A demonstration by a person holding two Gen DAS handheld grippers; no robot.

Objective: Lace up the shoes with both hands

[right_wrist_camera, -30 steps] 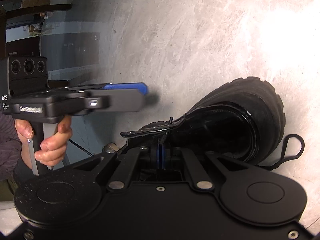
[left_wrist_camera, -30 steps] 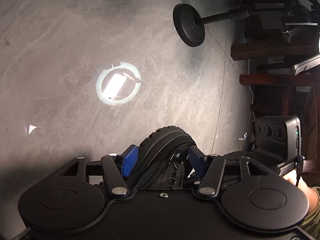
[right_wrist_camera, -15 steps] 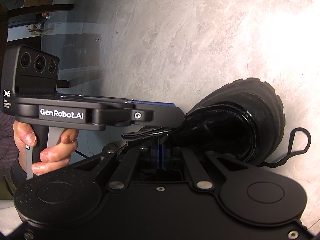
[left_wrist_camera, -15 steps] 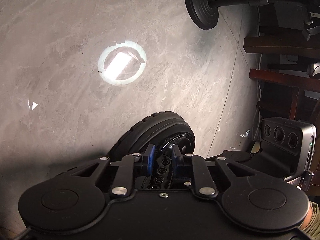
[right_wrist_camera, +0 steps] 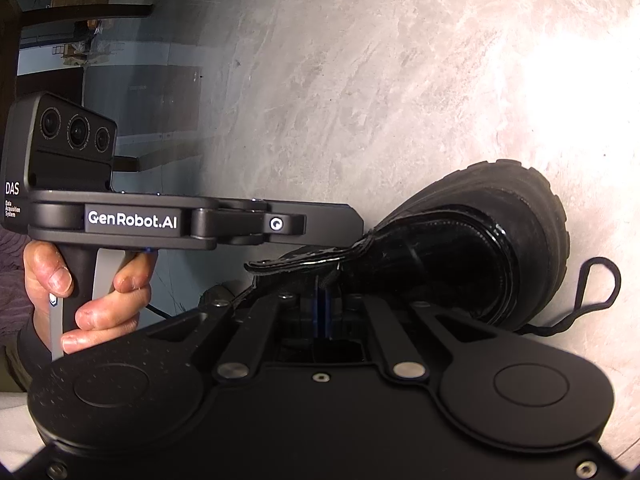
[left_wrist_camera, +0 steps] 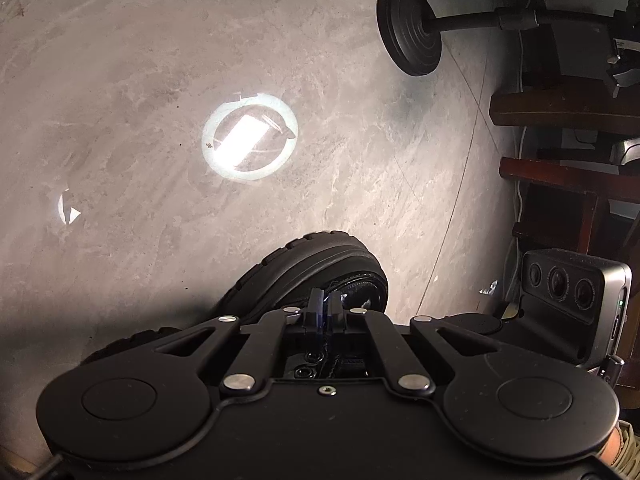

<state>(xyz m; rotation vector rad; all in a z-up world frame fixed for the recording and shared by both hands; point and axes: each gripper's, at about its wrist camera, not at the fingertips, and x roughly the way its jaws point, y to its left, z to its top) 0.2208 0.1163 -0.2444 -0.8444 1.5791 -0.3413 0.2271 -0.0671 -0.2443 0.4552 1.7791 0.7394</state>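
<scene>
Now your left gripper (left_wrist_camera: 323,308) has drawn its jaws from wide to fully together over the glossy black leather boot (right_wrist_camera: 460,248), lower centre of frame; whether lace is pinched, you cannot tell. Your right gripper (right_wrist_camera: 322,312) jaws are narrow and opening. Black lace (right_wrist_camera: 600,292) loops loose on the floor at lower right: lacing barely begun.

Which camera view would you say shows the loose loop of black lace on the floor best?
The right wrist view: the lace loop lies in full outline on the pale floor beside the black shoe. The left wrist view shows the shoe's toe, but no loop.
</scene>
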